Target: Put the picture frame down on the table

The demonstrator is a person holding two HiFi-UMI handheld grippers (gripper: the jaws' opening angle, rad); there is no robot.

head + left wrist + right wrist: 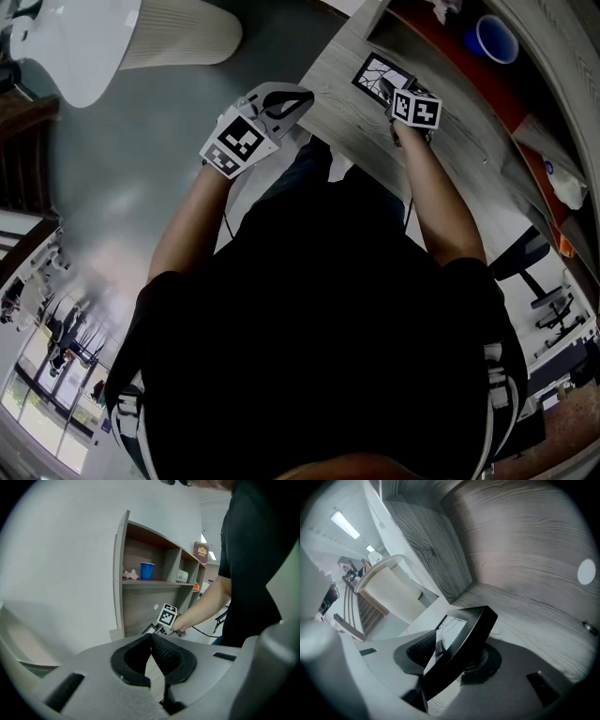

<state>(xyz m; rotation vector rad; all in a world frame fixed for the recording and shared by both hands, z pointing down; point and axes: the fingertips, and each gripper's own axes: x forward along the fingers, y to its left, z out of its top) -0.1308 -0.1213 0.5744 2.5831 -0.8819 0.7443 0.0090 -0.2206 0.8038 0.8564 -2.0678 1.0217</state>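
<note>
The picture frame (465, 637) leaned tilted, long axis slanting away from the right gripper (450, 657), loose between its spread jaws. The left gripper (151, 638) was pressed together, empty.

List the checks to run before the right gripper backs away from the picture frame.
1. Picture frame over the table: ok.
2. Frame lying flat: not ok, it stands tilted between the jaws.
3. Frame's lower edge resting on the table: cannot tell.
4. Right gripper jaws apart: ok.
5. Left gripper shut, empty, away from the frame: ok.
</note>
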